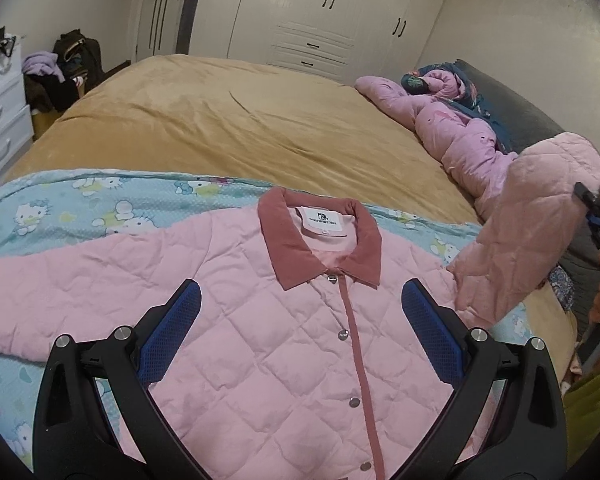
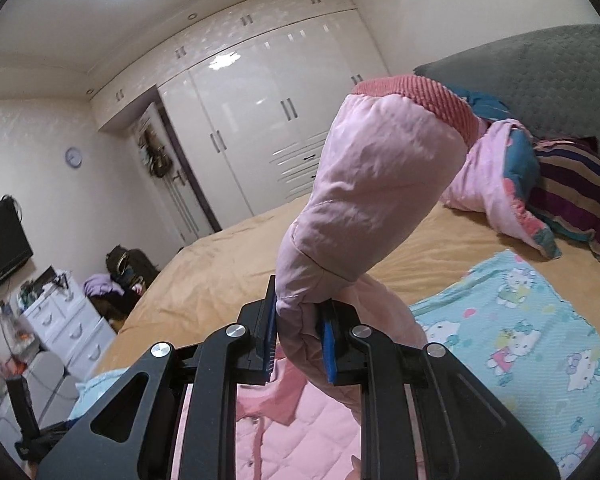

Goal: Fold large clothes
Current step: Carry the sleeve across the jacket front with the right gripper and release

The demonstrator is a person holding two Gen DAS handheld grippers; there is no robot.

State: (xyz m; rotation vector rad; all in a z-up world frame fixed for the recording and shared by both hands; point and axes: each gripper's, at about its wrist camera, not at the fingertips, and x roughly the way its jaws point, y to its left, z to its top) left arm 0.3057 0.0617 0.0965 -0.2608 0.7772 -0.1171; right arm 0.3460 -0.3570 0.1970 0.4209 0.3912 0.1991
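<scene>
Our right tongs (image 2: 298,342) clench the raised sleeve (image 2: 374,184) right of the jacket (image 1: 260,344), while our released left tongs (image 1: 300,332) hover above its chest.

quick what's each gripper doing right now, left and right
Left gripper: open, hovering over the pink quilted jacket, holding nothing.
Right gripper: closed on the jacket's sleeve, lifted off the bed.

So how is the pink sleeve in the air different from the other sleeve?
The right sleeve is lifted, pinched in the right gripper; the left sleeve lies flat on the Hello Kitty blanket. The lifted one looks bunched, the flat one smooth. Both are pink and quilted.
</scene>
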